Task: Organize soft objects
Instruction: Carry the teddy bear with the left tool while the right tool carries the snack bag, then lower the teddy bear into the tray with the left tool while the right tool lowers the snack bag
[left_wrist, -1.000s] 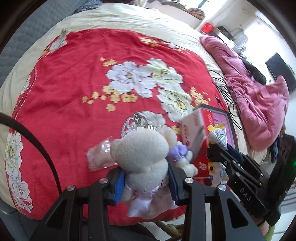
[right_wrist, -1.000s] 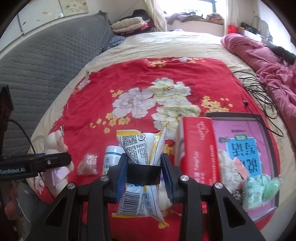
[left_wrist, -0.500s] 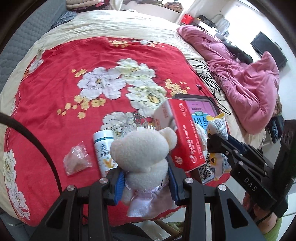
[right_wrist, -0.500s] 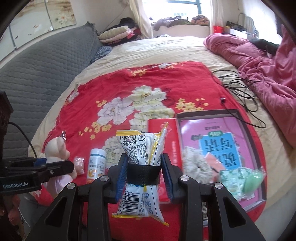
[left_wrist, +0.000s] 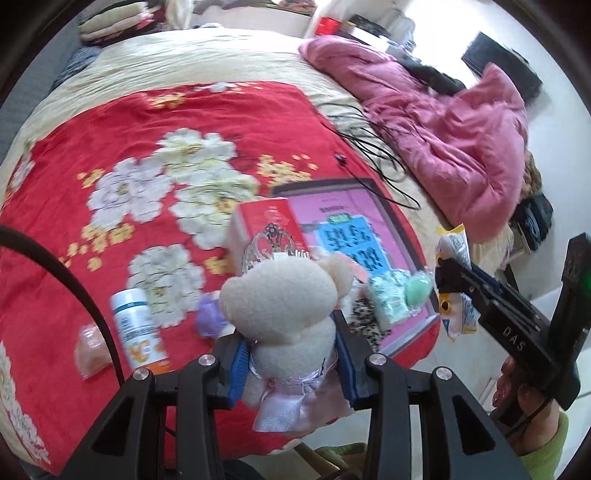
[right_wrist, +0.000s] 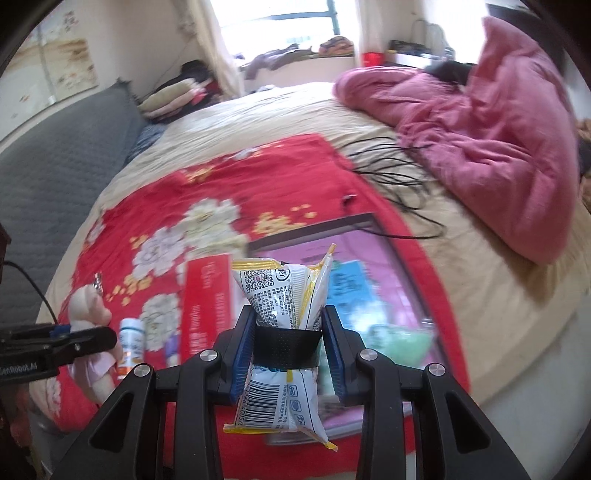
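while the red floral blanket (left_wrist: 110, 155) is spread over most of the bed, its bare stretch is seen from 9 to 12 o'clock in the left wrist view, and the near edge of the bed runs under both tools at 6 o'clock. the pink tray (left_wrist: 354, 206) is laid at the blanket's corner toward 3 o'clock, its far rim close to a tangle of black cables (left_wrist: 373, 147); beyond them a pink quilt (left_wrist: 443, 122) is heaped at 1 to 2 o'clock. a red box (left_wrist: 266, 221) is set against the tray's 9 o'clock side. a white bottle (left_wrist: 136, 328) is laid on its side at 8 o'clock, with a small pink packet (left_wrist: 90, 349) just beside it toward 9 o'clock.

the left gripper (left_wrist: 291, 363) is held low over the near edge, pointed across the bed, and its blue pads are closed tight on the waist of a cream plush bear (left_wrist: 288, 306) in a pale pink skirt, carried upright above the blanket. a silver tiara (left_wrist: 271, 243) is seen at the bear's head.

the right gripper (right_wrist: 287, 354) is held at about 3 o'clock of the left one, a hand (left_wrist: 532, 413) being visible on its grip. its pads are pinched on the middle of a white and yellow snack bag (right_wrist: 284, 295), which is carried upright above the tray's near part. a green wrapped item (left_wrist: 399, 291) is lying in the tray.
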